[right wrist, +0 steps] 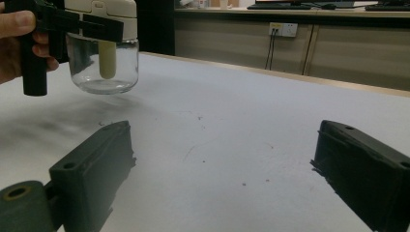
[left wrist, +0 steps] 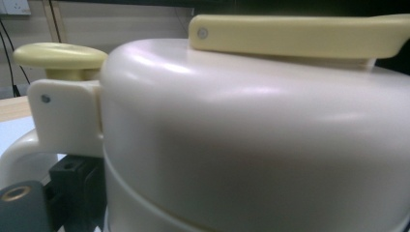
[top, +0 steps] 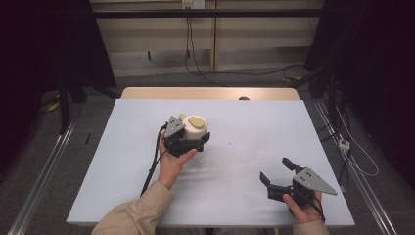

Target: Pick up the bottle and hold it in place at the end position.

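A glass jar (right wrist: 104,72) with a cream lid (top: 195,128) hangs a little above the white table (top: 244,122), left of its middle. My left gripper (top: 197,140) is shut on the lid's side, seen from across the table (right wrist: 72,21). In the left gripper view the lid (left wrist: 251,135) is very close, with a pale yellow knob (left wrist: 60,55) and a flat yellow lever (left wrist: 300,36) on top; one black finger (left wrist: 72,186) shows at the lower left. A yellow tube hangs inside the glass. My right gripper (top: 274,169) is open near the front right, holding nothing (right wrist: 227,179).
The white table cover (right wrist: 232,106) has a few dark specks near its middle. A wooden edge (top: 210,93) runs along the far side. Cables (top: 352,152) lie on the floor to the right, and metal rails flank the table.
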Demonstrator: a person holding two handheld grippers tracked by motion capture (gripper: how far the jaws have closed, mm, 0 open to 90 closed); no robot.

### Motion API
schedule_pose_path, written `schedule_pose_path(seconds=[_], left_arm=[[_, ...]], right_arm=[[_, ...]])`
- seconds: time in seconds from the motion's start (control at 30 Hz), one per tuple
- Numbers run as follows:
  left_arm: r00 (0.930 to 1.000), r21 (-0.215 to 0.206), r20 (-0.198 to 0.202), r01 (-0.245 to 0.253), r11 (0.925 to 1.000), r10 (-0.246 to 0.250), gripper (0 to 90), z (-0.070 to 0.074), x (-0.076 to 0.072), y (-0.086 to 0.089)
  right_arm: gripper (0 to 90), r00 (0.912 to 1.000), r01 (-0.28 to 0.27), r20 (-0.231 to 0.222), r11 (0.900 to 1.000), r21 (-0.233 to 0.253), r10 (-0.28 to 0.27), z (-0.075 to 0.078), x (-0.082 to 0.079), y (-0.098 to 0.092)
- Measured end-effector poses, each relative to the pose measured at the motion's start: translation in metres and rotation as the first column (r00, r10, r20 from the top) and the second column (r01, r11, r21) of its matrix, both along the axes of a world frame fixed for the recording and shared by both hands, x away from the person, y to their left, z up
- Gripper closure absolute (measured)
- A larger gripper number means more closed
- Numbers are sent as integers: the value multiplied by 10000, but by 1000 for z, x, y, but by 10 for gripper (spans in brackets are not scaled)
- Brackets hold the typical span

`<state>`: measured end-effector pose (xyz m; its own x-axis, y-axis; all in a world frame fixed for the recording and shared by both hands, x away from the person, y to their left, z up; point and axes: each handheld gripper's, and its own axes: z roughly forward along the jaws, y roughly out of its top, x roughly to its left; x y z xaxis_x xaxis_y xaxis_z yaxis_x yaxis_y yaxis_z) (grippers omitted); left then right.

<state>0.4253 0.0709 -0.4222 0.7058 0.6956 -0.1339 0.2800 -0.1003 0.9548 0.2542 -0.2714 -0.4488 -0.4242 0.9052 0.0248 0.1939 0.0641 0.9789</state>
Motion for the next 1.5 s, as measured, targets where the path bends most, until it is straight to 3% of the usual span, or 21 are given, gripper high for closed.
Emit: schedule_pose_path(seconds=[0.43, 0.73, 1.17, 1.5], left_arm=[[9998, 55, 5, 210, 9998, -210, 60, 3, 5, -9], [9997, 43, -220, 55, 10000, -54, 60, -2, 9, -11], [9998, 216, -160, 145, 9997, -141, 61, 1, 15, -24], [9995, 147, -329, -1, 9999, 6, 60, -5, 21, -27]], right_arm=[[57, 10000, -11, -2, 10000, 9, 11, 0, 0, -1], [57, 10000, -7, -5, 10000, 14, 7, 0, 0, -1], [57, 10000, -18, 3, 10000, 36, 18, 0, 0, -1], [57, 10000, -31, 5, 10000, 40, 31, 0, 0, -1]])
